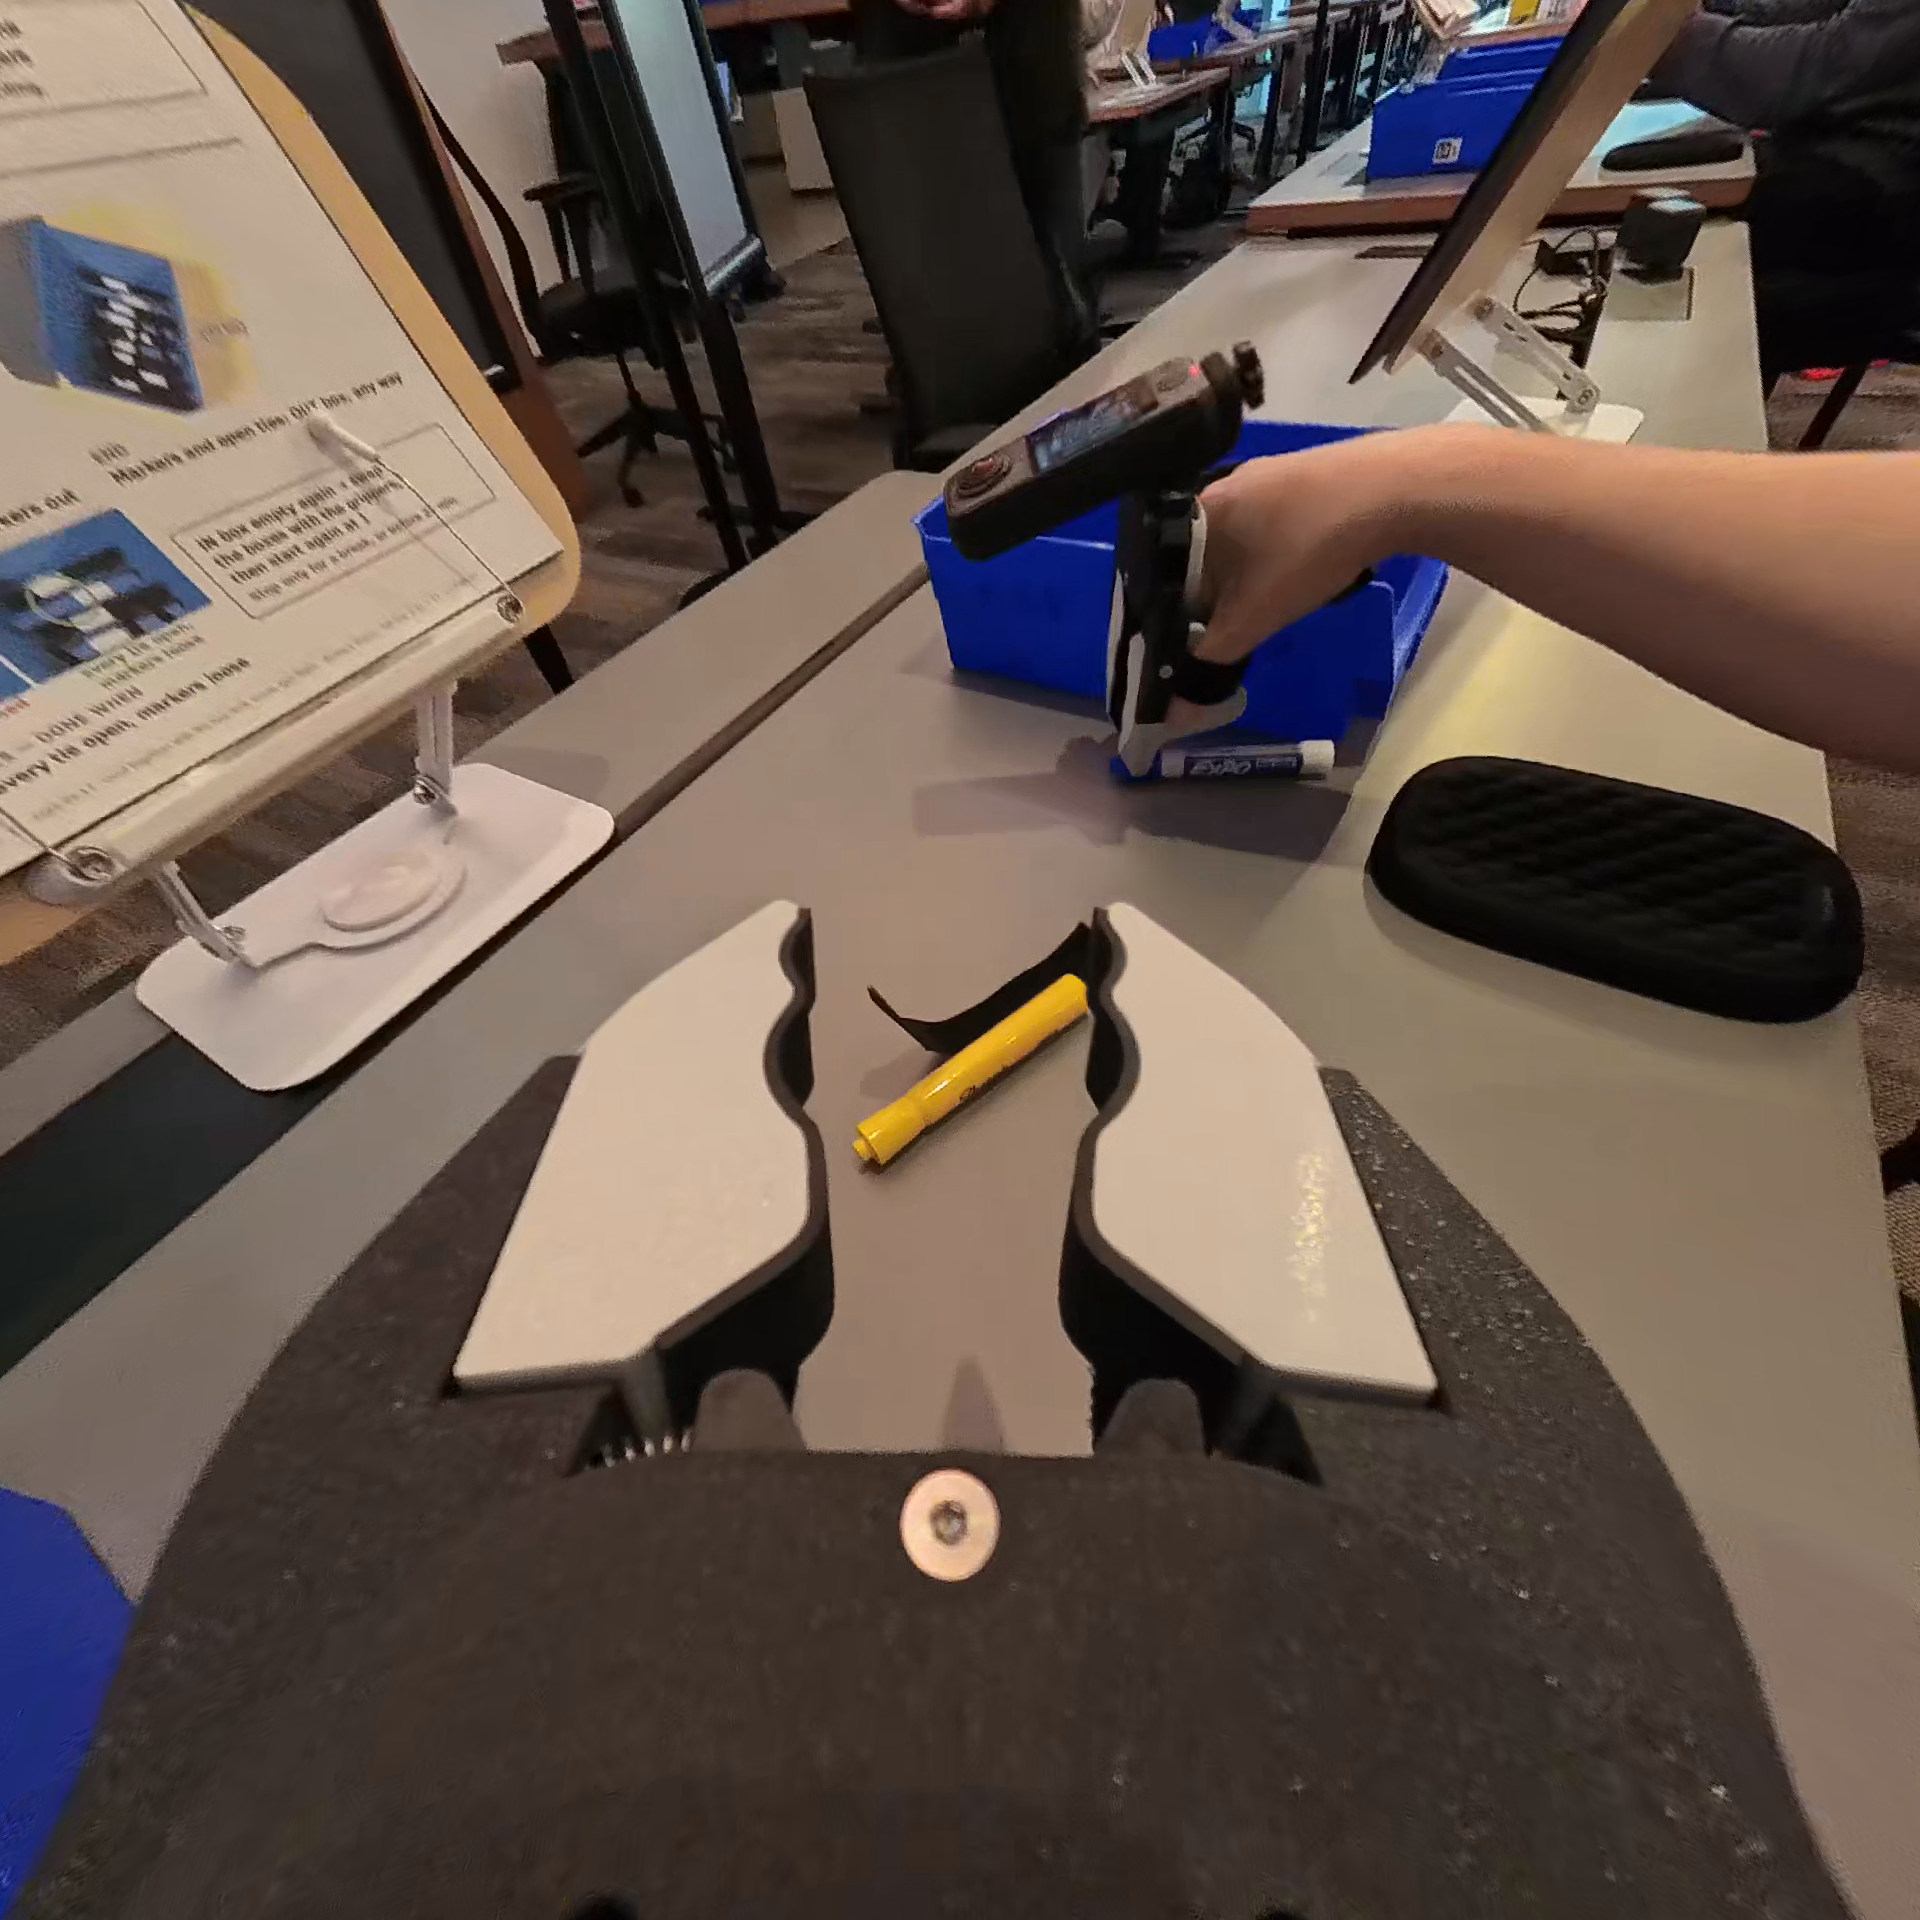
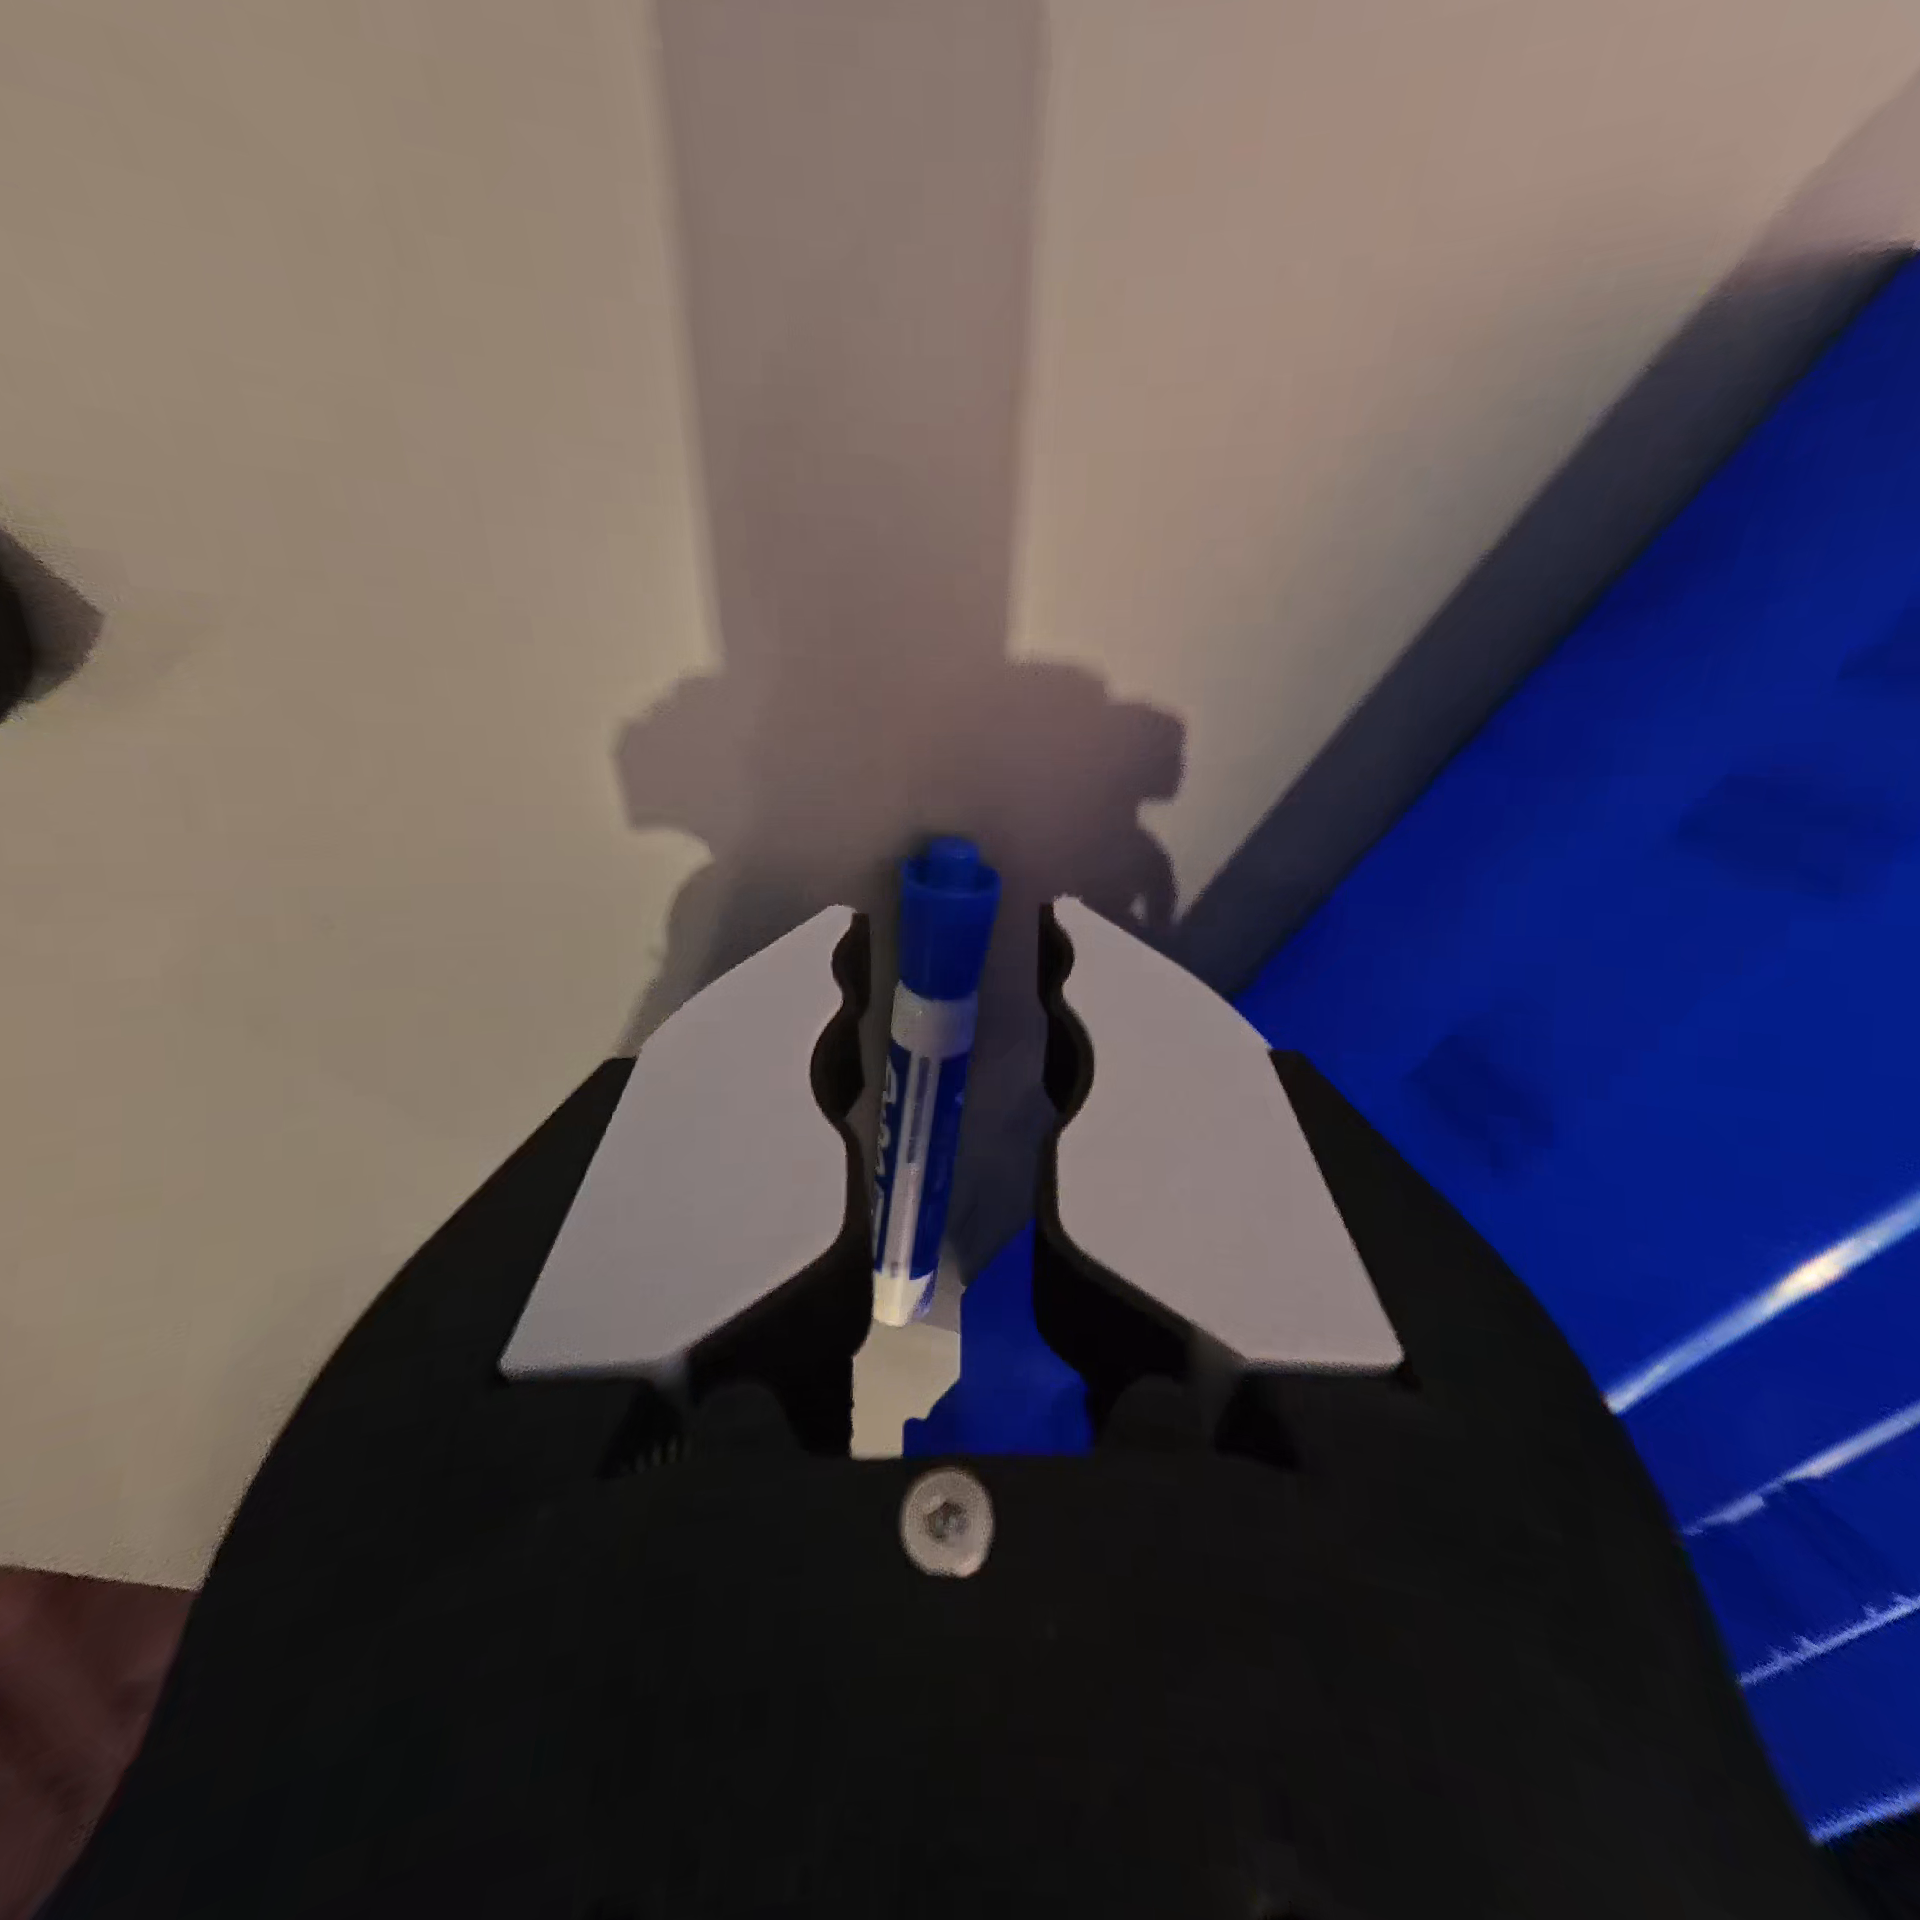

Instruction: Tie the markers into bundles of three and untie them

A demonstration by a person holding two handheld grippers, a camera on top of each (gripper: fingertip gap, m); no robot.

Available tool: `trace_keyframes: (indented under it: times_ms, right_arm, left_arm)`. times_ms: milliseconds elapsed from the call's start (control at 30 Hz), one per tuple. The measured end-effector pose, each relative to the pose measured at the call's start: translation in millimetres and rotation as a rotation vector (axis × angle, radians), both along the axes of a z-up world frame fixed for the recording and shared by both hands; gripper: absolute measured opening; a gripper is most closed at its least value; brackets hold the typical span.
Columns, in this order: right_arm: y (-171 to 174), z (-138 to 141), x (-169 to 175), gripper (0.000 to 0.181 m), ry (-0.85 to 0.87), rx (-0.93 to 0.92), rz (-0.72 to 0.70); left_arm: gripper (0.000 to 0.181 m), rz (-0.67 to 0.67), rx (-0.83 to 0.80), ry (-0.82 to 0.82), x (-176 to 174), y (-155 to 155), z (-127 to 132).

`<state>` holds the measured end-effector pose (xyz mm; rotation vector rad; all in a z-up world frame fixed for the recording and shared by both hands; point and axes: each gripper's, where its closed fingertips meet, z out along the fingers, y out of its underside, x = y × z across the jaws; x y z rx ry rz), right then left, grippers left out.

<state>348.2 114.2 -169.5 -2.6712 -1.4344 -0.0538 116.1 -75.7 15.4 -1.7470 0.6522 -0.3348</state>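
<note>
**The blue marker could slip away**

The right claw [image 2: 945, 1029] was down on the tabletop [image 2: 364, 416], and its fingers stood apart around the blue marker [image 2: 928, 1091]. The marker lay flat between them, closer to one finger than the other. If the claw had closed off-centre like that, the round marker might have rolled or popped out. The blue bin [image 2: 1610, 987] sat just beside the claw, so a bump against its wall could also have spoiled the grab.

The left claw [image 1: 951, 961] hung over the tabletop with its fingers wide apart, holding nothing. The yellow marker [image 1: 971, 1070] lay slanted between them, on top of a black tie strip [image 1: 977, 1003]. A careless grab there might have caught only the strip.
</note>
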Motion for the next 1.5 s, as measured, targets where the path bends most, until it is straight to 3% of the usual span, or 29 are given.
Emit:
trace_keyframes:
  times_ms: [133, 167, 300, 400, 567, 667, 733, 867, 1000, 1300, 1400, 1500]
  right_arm:
    - [-3.2, -10.1, 6.3, 0.033, -0.103, -0.043, 0.005]
    - [-7.1, -13.0, 6.5, 0.023, -0.113, -0.073, 0.007]
    - [-19.1, -10.8, -5.5, 0.02, -0.022, -0.152, 0.016]
    - [-16.1, 24.0, -41.7, 0.02, 0.251, -0.08, 0.021]
    - [-28.2, 129.7, -120.7, 0.019, 0.88, 0.0, 0.093]
    - [-42.1, 177.2, -156.0, 0.019, 1.187, -0.019, 0.12]
    - [-44.9, 195.5, -173.5, 0.018, 1.337, -0.031, 0.094]
    - [-53.1, 203.7, -206.1, 0.019, 1.494, -0.046, 0.047]
    - [-72.2, 204.9, -230.9, 0.019, 1.537, -0.024, 0.068]
    - [-99.4, 203.4, -246.9, 0.019, 1.44, 0.053, 0.179]
    - [-94.2, 185.4, -240.7, 0.019, 1.297, 0.072, 0.217]
    - [-106.6, 153.4, -228.5, 0.018, 1.075, -0.077, 0.295]
  left_arm:
    - [0.05, -0.007, -0.018, -0.03, -4.5, 0.5, -7.5]
    - [0.05, -0.008, -0.022, -0.032, -5.3, 1.0, -9.4]
    - [0.05, -0.005, -0.031, -0.026, -8.3, 3.3, -20.3]
    - [0.05, -0.011, -0.034, -0.029, -7.9, 6.1, -28.6]
    - [0.051, -0.037, -0.084, -0.048, -1.7, 21.6, -34.8]
    - [0.052, 0.012, -0.053, -0.018, -2.7, 38.3, -27.5]
    - [0.054, 0.078, -0.015, 0.029, -5.2, 48.8, -21.3]
    - [0.054, 0.209, 0.05, 0.074, -4.4, 65.0, -11.7]
    - [0.055, 0.338, 0.027, 0.203, -10.6, 81.8, -26.7]
    - [0.051, 0.314, -0.064, 0.151, -5.3, 89.1, -47.9]
    - [0.056, 0.305, -0.105, 0.165, -10.2, 70.8, -56.5]
    - [0.059, 0.307, -0.099, 0.107, -22.8, 38.2, -54.2]
